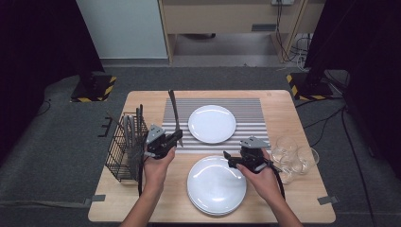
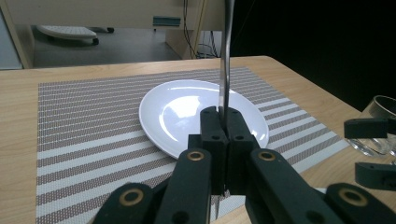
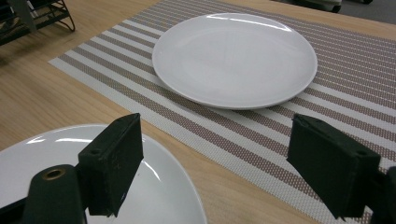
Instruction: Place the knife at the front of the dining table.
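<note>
- The left gripper (image 1: 178, 137) has its jaws pressed tight on a metal piece of cutlery (image 1: 174, 111), which stands nearly upright above the striped placemat (image 1: 248, 111); I cannot tell whether it is a fork, knife or spoon.
- In the left gripper view the cutlery's thin handle rises from between the closed jaws, in front of the white plate (image 2: 187, 112) on the placemat.
- The right gripper (image 1: 228, 158) hovers with jaws wide apart and holding nothing, over the far edge of the stack of plates (image 1: 215, 189) at the near side of the table (image 1: 279, 101).
- A black wire basket (image 1: 124, 151) with more cutlery stands at the table's left edge.
- Clear glasses (image 1: 295, 158) sit near the right edge.
</note>
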`<state>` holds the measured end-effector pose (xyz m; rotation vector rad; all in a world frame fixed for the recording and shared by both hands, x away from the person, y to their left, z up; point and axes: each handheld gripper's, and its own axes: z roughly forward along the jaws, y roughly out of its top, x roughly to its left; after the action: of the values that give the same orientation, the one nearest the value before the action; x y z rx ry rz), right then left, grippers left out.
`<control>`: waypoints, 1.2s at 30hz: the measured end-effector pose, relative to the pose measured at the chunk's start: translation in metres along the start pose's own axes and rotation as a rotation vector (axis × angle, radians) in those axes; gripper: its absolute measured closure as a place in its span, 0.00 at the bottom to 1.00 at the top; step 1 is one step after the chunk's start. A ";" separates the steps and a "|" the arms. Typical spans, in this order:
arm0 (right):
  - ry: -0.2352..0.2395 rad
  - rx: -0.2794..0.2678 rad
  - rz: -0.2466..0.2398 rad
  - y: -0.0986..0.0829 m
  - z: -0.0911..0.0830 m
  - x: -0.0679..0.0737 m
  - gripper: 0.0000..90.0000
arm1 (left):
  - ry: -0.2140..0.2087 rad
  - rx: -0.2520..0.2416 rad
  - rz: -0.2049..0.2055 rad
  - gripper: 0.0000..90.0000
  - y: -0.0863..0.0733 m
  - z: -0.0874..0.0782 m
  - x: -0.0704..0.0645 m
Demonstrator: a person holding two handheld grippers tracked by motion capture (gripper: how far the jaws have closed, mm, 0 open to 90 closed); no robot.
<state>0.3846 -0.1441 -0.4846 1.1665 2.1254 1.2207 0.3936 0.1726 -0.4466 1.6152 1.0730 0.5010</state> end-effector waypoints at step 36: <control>-0.019 0.022 0.016 -0.031 -0.015 -0.016 0.15 | 0.025 0.002 -0.009 0.99 0.020 0.032 0.012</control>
<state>0.3687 -0.1727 -0.5032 1.2014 2.1250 1.1913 0.4317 0.1651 -0.4409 1.6087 1.0991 0.5157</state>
